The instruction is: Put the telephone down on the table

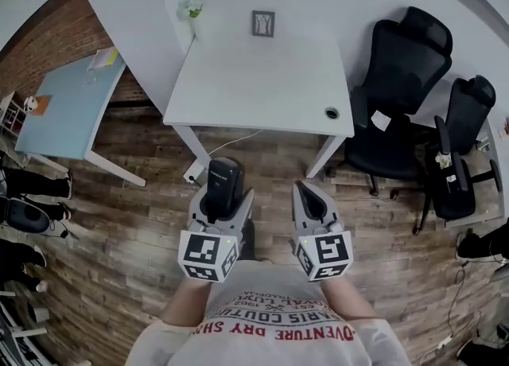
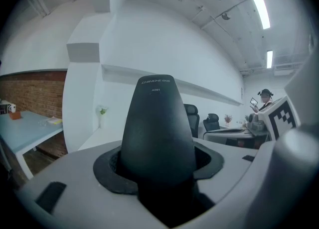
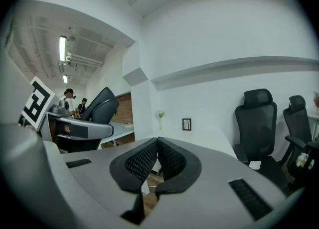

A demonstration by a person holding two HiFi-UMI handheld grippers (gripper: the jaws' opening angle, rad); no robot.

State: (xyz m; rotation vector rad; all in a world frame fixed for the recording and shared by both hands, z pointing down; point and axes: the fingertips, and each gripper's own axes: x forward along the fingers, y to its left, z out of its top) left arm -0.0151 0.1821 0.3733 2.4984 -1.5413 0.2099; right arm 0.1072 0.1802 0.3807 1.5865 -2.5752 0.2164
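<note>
Close in front of the person's chest, two grippers are held out side by side over the wooden floor (image 1: 143,221). On the near left, the left gripper (image 1: 226,200) is clamped on the black telephone (image 1: 225,175). It is a dark handset wedged between the pads, with its rounded end sticking out past the jaw tips. Just beside it, the right gripper (image 1: 307,191) has its jaws brought together with nothing between them. Beyond both stands the white tabletop (image 1: 262,86). The telephone hangs in the air short of its near edge, not touching it. A round cable hole (image 1: 332,113) sits by the near right corner. At the far edge, against the wall, stand a small picture frame (image 1: 263,23) and a little plant (image 1: 192,9). Black office chairs (image 1: 406,78) are off to the right, and a pale blue table (image 1: 67,106) to the left.
</note>
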